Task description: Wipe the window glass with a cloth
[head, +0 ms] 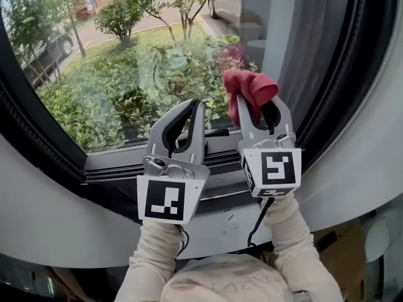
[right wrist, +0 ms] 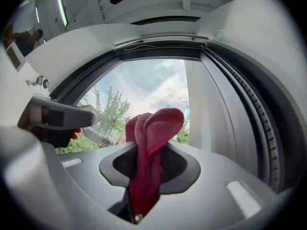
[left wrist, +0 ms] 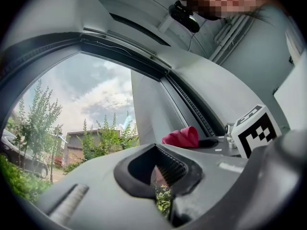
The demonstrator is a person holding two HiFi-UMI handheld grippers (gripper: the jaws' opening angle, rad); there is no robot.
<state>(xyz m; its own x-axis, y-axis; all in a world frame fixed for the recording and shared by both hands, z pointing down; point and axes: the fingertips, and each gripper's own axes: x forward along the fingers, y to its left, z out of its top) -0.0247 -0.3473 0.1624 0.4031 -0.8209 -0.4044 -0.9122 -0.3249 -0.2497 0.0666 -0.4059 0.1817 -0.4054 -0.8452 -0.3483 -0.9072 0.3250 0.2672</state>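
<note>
Found the crumpled crimson fabric cloth (head: 252,87) pinched tight in the right gripper (head: 261,111), bunched end poking past the jaw tips, tail hanging back through the hollow between them. Placed it at the lower right of the large clear window glass (head: 119,61), near the dark rubber-edged window frame (head: 337,93) on that side; cannot tell whether touching the pane or just shy of it. Logged the left gripper (head: 195,109) just beside the right, jaws drawn together on nothing, only green shrubs (left wrist: 163,199) showing through the slit. Looked for wipe marks, wet streaks or a cleaned patch; made out none, only faint reflections over the greenery outside. Judged done so far: cloth taken up and brought to the glass. Judged left: the wiping itself, or nearly all of it. That means pressing the cloth flat to the pane and sweeping from this corner leftward and upward, across the wide stretch above the pale grey sill (head: 56,212). Worth watching: small wad of cloth, hard jaw tips close behind, some risk of plastic scraping glass.
</note>
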